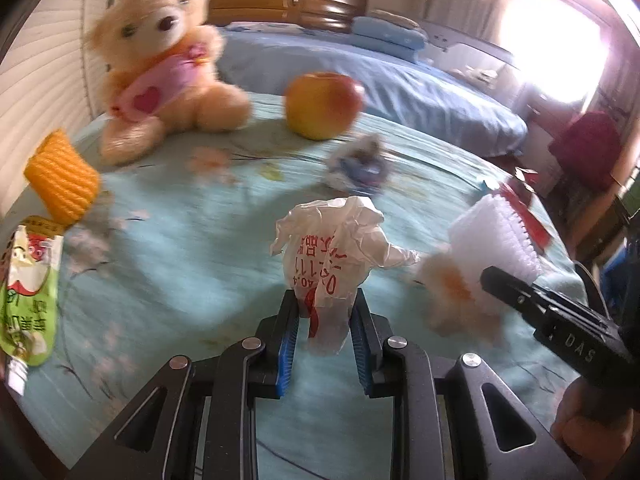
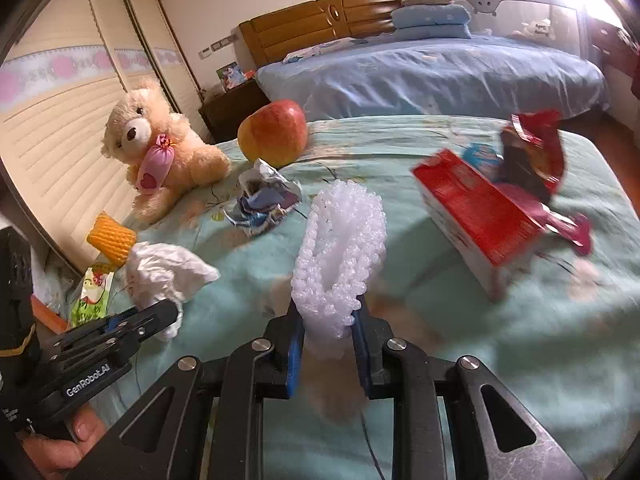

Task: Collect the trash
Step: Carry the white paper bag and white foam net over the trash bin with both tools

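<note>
My left gripper (image 1: 326,298) is shut on a crumpled white plastic bag with red print (image 1: 332,252), held above the light-blue bedspread (image 1: 180,280). The bag also shows in the right wrist view (image 2: 164,276), with the left gripper (image 2: 168,312) on it. My right gripper (image 2: 326,312) is shut on a white foam fruit net (image 2: 340,248), which also shows in the left wrist view (image 1: 492,236). A crumpled blue-and-white wrapper (image 2: 264,200) lies in front of the apple. A green snack pouch (image 1: 28,292) lies at the left edge.
A teddy bear (image 2: 160,152), an apple (image 2: 274,132) and an orange foam net (image 2: 112,238) sit at the back left. A red box (image 2: 480,216) and a red snack bag (image 2: 536,148) lie on the right. A second bed (image 2: 432,72) stands behind.
</note>
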{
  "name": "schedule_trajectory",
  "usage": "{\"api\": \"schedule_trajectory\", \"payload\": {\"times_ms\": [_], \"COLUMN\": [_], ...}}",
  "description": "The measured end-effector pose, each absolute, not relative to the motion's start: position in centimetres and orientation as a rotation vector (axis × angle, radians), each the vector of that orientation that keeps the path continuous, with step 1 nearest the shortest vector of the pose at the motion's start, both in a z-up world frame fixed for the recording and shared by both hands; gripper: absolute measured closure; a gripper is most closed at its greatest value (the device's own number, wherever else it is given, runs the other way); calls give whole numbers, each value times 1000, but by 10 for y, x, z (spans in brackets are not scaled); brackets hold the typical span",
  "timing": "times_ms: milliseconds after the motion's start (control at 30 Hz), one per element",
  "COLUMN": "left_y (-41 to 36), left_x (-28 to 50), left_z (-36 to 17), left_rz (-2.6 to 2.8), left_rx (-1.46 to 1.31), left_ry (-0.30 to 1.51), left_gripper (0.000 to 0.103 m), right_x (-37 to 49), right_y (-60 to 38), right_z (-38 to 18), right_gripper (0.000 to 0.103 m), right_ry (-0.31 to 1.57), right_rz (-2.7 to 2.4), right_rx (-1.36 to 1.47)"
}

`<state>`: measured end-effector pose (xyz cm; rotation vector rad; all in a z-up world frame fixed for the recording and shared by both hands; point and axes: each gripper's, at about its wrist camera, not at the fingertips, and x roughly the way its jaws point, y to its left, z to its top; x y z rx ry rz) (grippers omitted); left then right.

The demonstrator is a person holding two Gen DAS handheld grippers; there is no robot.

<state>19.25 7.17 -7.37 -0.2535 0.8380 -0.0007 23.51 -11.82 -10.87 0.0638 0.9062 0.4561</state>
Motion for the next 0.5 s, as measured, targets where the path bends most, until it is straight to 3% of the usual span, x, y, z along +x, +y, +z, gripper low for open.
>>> {"api": "schedule_trajectory", "payload": {"times_ms": [500], "left_y": [-4], "left_x": [182], "left_z": [-64], "left_rz": [-189], "left_rx": [-215], "left_ry": [858], "left_gripper": [79], "right_x": [186], "right_y": [-193], "right_z": [-85], "right_gripper": [81], "right_ry": [875], "right_rz": [382], "right_rx": [117]}}
